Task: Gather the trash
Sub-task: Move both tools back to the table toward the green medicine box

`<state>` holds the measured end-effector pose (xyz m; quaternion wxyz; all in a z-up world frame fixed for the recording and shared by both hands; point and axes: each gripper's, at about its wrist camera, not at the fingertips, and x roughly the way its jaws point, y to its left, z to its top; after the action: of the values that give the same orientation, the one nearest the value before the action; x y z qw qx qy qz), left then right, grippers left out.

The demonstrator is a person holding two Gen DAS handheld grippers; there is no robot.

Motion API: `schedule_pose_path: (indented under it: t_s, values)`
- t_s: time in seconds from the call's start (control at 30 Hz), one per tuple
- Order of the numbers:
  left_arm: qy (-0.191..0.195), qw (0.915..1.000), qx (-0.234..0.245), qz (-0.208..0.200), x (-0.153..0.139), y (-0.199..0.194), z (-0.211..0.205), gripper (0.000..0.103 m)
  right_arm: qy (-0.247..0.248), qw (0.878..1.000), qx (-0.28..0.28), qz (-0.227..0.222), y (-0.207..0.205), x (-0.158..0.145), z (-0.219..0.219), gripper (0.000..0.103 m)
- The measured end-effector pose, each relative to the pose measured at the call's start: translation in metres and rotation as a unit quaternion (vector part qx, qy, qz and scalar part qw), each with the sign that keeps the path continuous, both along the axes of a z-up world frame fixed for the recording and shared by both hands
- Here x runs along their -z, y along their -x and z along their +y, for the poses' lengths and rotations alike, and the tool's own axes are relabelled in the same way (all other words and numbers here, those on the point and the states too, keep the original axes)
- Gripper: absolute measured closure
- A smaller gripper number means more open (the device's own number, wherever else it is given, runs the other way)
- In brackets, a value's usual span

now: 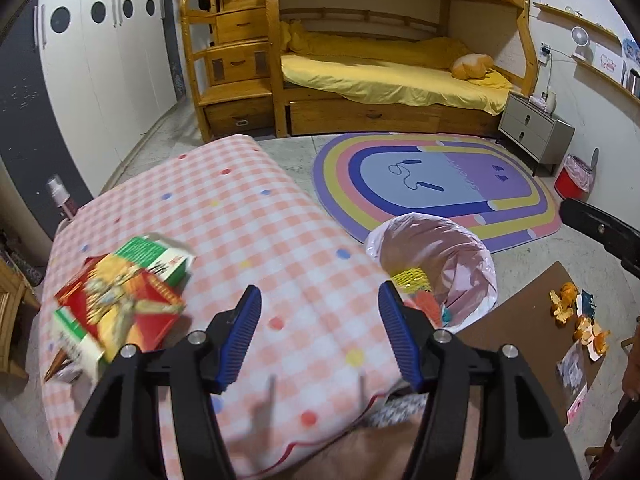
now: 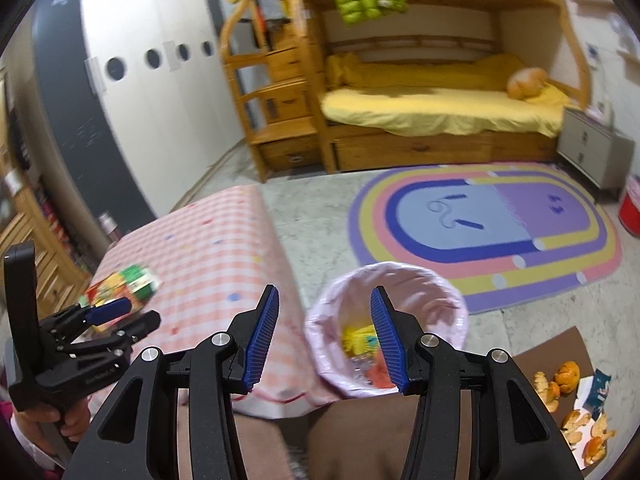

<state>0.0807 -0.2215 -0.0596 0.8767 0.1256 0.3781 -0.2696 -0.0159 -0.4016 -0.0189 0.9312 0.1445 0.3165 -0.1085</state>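
- Both of my grippers stand with their blue pads parted and nothing between them: the left gripper hovers over the pink checked cover, the right gripper over the near rim of the trash bin.
- From the right wrist view I see my left gripper out to the left, a hand wrapped round its handle, its pads apart above the cartons.
- On the checked cover, to the left, lies a blurred heap of cartons, red, yellow and green, untouched by either gripper.
- Just beside the cover's right edge stands the trash bin, lined with a pale pink bag; inside it I make out a yellow wrapper and something red-orange below it.
- To the right, on a brown board on the floor, orange peels lie scattered with a dark blue wrapper and a few paper scraps.
- Beyond the bin a rainbow rug covers the floor, and behind it stands a wooden bunk bed with yellow sheets.
- A red bin sits far right by a grey nightstand.
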Motion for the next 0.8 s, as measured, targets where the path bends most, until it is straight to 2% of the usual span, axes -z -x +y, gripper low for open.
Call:
schedule_pose_path:
  t_s: [0.13,0.3,0.4,0.57,0.8]
  values:
    - [0.003,0.9998,-0.015,-0.012,-0.006,0.014,0.037,0.041,0.014,0.999,-0.047,0.004,-0.011,-0.006,0.039,0.053]
    - [0.008,0.9977,-0.064,-0.023,-0.010,0.019,0.089,0.039,0.029,0.994,-0.106,0.012,-0.024,-0.006,0.088,0.053]
    - [0.006,0.9939,-0.107,-0.028,-0.008,0.019,0.127,0.039,0.043,0.989,-0.142,0.022,-0.035,-0.001,0.120,0.053]
    - [0.011,0.9867,-0.162,-0.013,0.000,0.009,0.174,0.039,0.054,0.979,-0.190,0.041,-0.055,0.011,0.162,0.052]
    - [0.011,0.9792,-0.202,-0.017,0.001,0.000,0.211,0.039,0.071,0.968,-0.237,0.053,-0.079,0.023,0.206,0.052]
